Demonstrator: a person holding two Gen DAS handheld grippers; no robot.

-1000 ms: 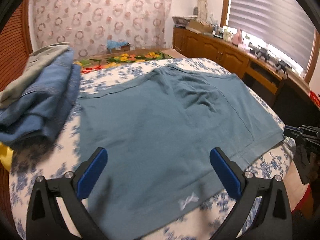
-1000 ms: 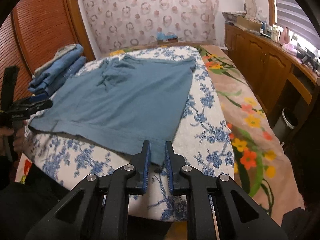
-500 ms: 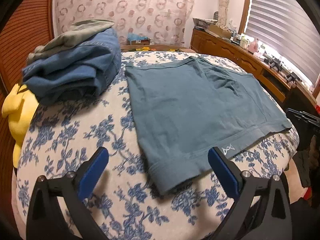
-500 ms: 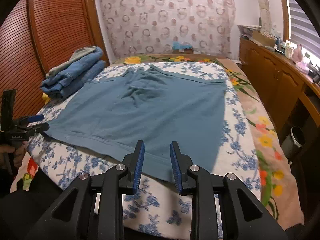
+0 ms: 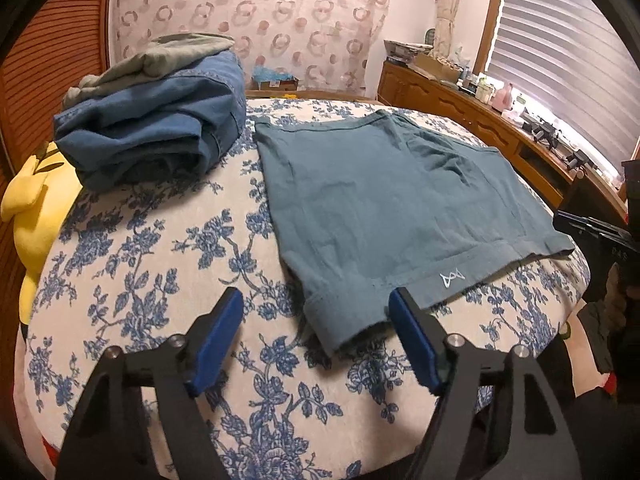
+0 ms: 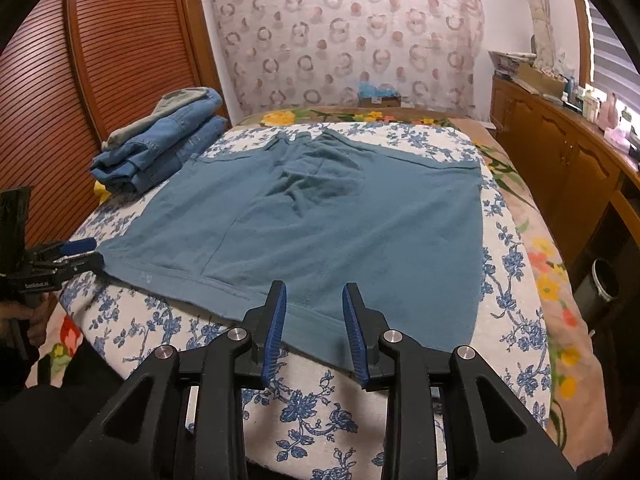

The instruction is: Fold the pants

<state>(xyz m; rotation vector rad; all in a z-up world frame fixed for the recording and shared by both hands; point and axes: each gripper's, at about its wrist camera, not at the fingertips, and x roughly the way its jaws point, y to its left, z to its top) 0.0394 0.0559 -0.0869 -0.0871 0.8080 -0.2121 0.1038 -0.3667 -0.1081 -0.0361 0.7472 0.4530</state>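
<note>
Two hand-held grippers flank the pants (image 5: 384,216), soft teal knit spread flat on the floral bed (image 5: 152,280). Left hand-held gripper (image 5: 316,316): jaws closing, wide apart, the ribbed waistband corner between them, unpinched. Right hand-held gripper (image 6: 314,312): jaws opening over the opposite hem, gripping nothing. Folded denim (image 5: 160,128) lies nearby.

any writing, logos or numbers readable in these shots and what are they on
White zigzag logo, like "AA", no clear letters: on the waistband of the teal shorts.
Small white print on the left gripper body, seen from the right wrist: too blurred to read.
Faint marks on the right gripper body, seen from the left wrist: unreadable.
Label on the box by the far wall: too small.
</note>
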